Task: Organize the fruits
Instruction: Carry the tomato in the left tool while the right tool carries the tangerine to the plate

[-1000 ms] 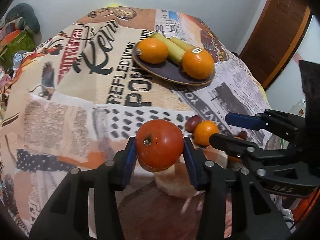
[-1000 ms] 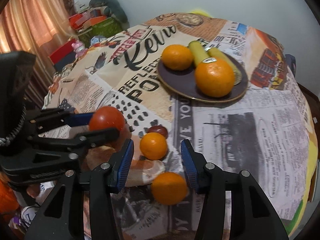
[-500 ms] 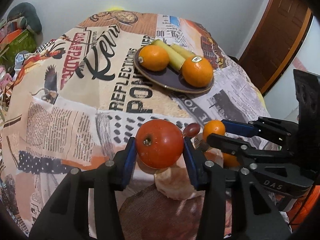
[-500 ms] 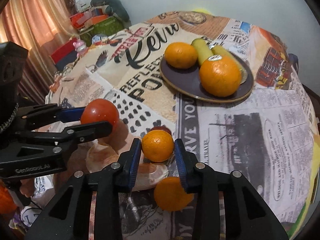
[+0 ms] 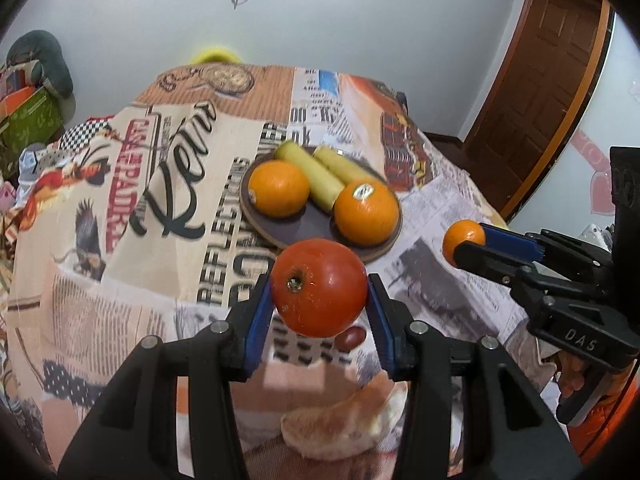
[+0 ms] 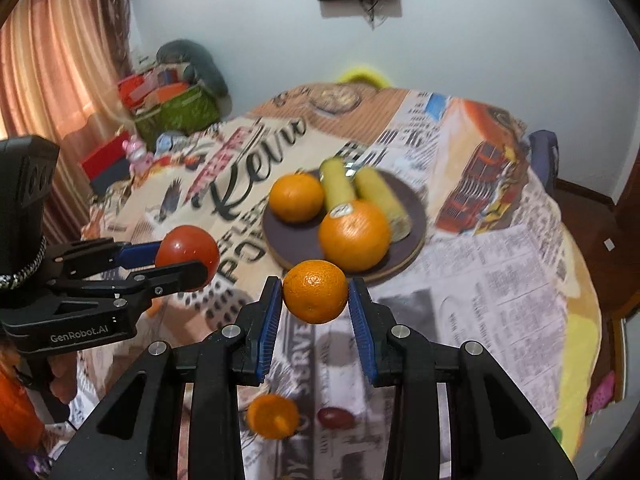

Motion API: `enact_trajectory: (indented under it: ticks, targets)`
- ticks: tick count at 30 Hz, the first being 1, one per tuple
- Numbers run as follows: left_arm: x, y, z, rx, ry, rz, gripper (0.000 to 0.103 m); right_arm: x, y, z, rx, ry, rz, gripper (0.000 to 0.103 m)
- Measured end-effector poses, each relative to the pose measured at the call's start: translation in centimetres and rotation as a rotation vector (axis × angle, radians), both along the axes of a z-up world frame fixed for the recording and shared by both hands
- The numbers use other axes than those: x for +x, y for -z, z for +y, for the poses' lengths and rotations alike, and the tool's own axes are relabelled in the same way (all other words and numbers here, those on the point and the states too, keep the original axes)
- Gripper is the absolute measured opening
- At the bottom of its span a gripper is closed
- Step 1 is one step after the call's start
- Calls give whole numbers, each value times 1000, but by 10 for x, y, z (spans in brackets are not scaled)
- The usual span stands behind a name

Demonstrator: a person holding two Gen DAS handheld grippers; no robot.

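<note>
Left wrist view shows your left gripper (image 5: 319, 300) clamped on the tomato (image 5: 319, 288), held above the tablecloth (image 5: 132, 280) short of the plate (image 5: 288, 232), while the right wrist view shows your right gripper (image 6: 315, 304) clamped on a small orange (image 6: 315, 291), likewise held just short of that plate.

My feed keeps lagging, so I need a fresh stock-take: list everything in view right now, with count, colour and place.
tomato: 1, red, held in the left hand-held gripper
small orange: 1, orange, held in the right hand-held gripper
plate: 1, dark brown, mid-table
oranges on plate: 2, orange, front and left of plate
bananas: 2, yellow-green, back of plate
loose orange: 1, orange, near table edge
grape-like fruit: 1, dark red, beside the loose orange
tablecloth: 1, newspaper print, covers the table
left hand-held gripper: 1, black, blue pads
right hand-held gripper: 1, black, blue pads
</note>
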State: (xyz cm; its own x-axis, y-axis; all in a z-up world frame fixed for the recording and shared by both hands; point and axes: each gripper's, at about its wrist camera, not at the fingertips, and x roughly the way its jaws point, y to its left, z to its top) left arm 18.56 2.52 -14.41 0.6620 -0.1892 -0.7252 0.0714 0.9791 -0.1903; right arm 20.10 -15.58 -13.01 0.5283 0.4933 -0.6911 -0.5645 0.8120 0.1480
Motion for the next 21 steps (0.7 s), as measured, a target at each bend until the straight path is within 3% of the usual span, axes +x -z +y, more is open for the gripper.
enact_trajectory:
  ticks: [12, 21]
  targets:
    - [41, -20, -7, -4, 8, -68, 45, 28, -18, -8, 18, 39, -67, 31]
    - [73, 0, -4, -12, 0, -31, 45, 60, -13, -2, 17, 50, -70, 31]
